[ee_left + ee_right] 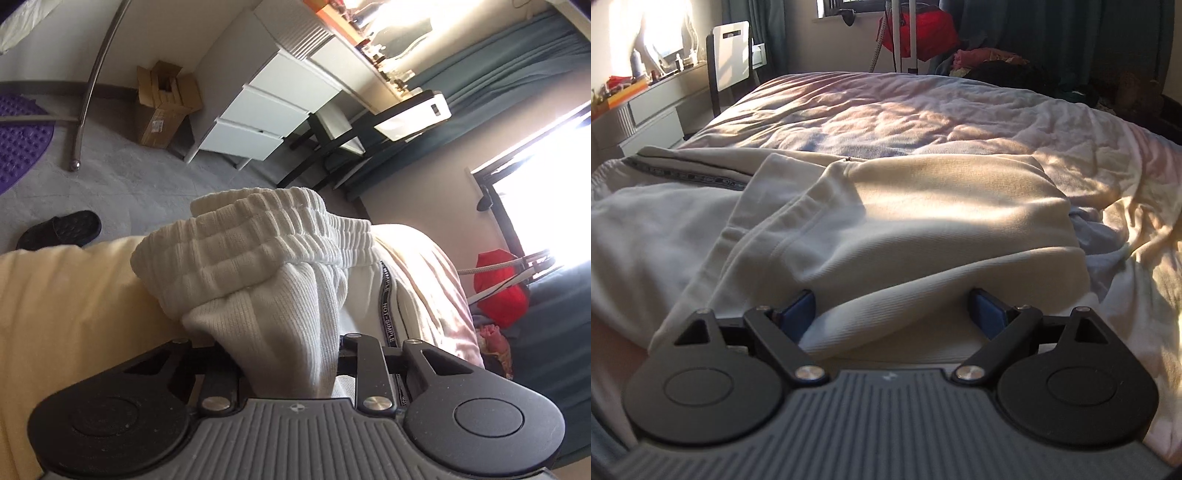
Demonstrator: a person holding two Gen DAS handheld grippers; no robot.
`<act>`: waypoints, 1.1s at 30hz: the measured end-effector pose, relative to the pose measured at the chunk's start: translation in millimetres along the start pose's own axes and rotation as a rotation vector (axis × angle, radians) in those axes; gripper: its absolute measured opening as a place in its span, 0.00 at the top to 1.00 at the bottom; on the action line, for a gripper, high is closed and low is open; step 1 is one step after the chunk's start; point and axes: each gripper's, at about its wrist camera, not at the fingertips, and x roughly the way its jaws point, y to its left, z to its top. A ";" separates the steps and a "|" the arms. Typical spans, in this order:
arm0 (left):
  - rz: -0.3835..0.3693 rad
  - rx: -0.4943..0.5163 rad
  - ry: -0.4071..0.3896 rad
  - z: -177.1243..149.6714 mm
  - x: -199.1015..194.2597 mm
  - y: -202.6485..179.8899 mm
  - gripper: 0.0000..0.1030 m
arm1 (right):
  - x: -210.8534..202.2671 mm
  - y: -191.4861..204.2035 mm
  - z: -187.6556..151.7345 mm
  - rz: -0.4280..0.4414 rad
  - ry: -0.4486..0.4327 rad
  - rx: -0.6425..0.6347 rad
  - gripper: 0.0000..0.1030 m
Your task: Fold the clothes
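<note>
Looking down both wrist views, this is what you have.
Bed: the bed fills the right wrist view, its sheet wrinkled and streaked with sunlight.
Trousers: your white trousers lie across the near part of the bed, crumpled, one layer lapped over another; a dark lettered side stripe runs down one leg.
Waistband: the ribbed waistband is bunched up in front of your left hand-held gripper, at the bed's edge with the grey floor beyond it.
Left hand-held gripper: your left hand-held gripper is pinching a fold of the ribbed white cloth just below the waistband; its fingers are hidden by the fabric.
Right hand-held gripper: your right hand-held gripper stands spread wide, its blue pads either side of a fold of the trousers' near edge, not pressing it.
Slipper: a black slipper lies on the floor beside the bed.
</note>
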 end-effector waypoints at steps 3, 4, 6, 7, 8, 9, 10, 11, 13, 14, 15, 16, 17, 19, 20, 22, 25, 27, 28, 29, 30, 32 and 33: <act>-0.055 0.093 -0.069 -8.5 -22.1 -26.9 0.78 | -10.7 -8.4 3.1 0.030 -0.025 0.052 0.13; -0.084 0.119 -0.091 -13.1 -30.7 -40.1 0.78 | -16.2 -15.2 4.2 0.048 -0.038 0.091 0.13; -0.131 0.154 -0.118 -24.2 -45.3 -68.5 0.79 | -30.3 -31.1 6.4 0.061 -0.073 0.174 0.13; -0.154 0.171 -0.131 -29.8 -52.4 -82.7 0.79 | -38.1 -39.4 7.3 0.053 -0.094 0.203 0.13; -0.180 0.175 -0.139 -36.2 -59.9 -98.3 0.80 | -46.1 -48.6 8.1 0.044 -0.117 0.229 0.13; -0.206 0.178 -0.145 -42.7 -65.9 -113.9 0.81 | -53.5 -58.3 8.4 0.036 -0.137 0.254 0.13; -0.231 0.186 -0.153 -50.3 -72.7 -129.8 0.82 | -60.4 -68.2 8.8 0.028 -0.155 0.281 0.13; -0.254 0.195 -0.161 -59.4 -79.6 -145.3 0.82 | -65.9 -78.6 9.1 0.023 -0.170 0.314 0.13; -0.305 0.218 -0.174 -83.4 -95.6 -180.4 0.83 | -74.7 -97.7 10.0 0.015 -0.194 0.375 0.13; -0.329 0.236 -0.180 -98.2 -103.4 -197.4 0.83 | -78.2 -106.6 10.8 0.009 -0.207 0.400 0.13; -0.350 0.261 -0.192 -113.6 -109.0 -212.9 0.83 | -81.7 -115.1 11.6 0.001 -0.223 0.420 0.13; -0.369 0.287 -0.204 -129.2 -114.1 -228.3 0.83 | -85.2 -123.4 12.4 -0.010 -0.239 0.439 0.13; -0.392 0.328 -0.225 -150.6 -119.7 -245.0 0.83 | -88.6 -131.8 13.0 -0.024 -0.256 0.459 0.13; -0.428 0.416 -0.261 -193.6 -127.9 -272.9 0.83 | -93.5 -149.4 12.0 -0.047 -0.281 0.509 0.13; -0.448 0.461 -0.270 -218.3 -128.5 -286.9 0.83 | -95.4 -158.3 11.1 -0.057 -0.292 0.535 0.13; -0.478 0.557 -0.283 -267.0 -125.1 -309.6 0.84 | -99.0 -176.0 8.8 -0.076 -0.313 0.589 0.13; -0.508 0.720 -0.287 -349.0 -113.4 -328.5 0.83 | -99.9 -201.1 1.4 -0.098 -0.328 0.684 0.13; -0.512 0.840 -0.260 -403.5 -98.2 -331.6 0.84 | -99.3 -213.0 -2.6 -0.115 -0.339 0.725 0.13; -0.510 0.901 -0.239 -429.3 -89.1 -331.7 0.83 | -98.9 -217.8 -4.3 -0.125 -0.345 0.739 0.13; -0.499 0.961 -0.204 -453.1 -77.5 -329.6 0.83 | -98.2 -222.2 -6.0 -0.132 -0.349 0.753 0.13; -0.485 1.020 -0.166 -476.3 -65.2 -327.0 0.83 | -96.8 -225.7 -7.5 -0.132 -0.350 0.763 0.13; -0.453 1.137 -0.064 -509.5 -34.0 -307.4 0.81 | -92.9 -230.0 -10.5 -0.127 -0.346 0.777 0.13; -0.451 1.180 -0.071 -519.0 -29.4 -301.6 0.78 | -90.7 -231.4 -12.1 -0.123 -0.342 0.783 0.13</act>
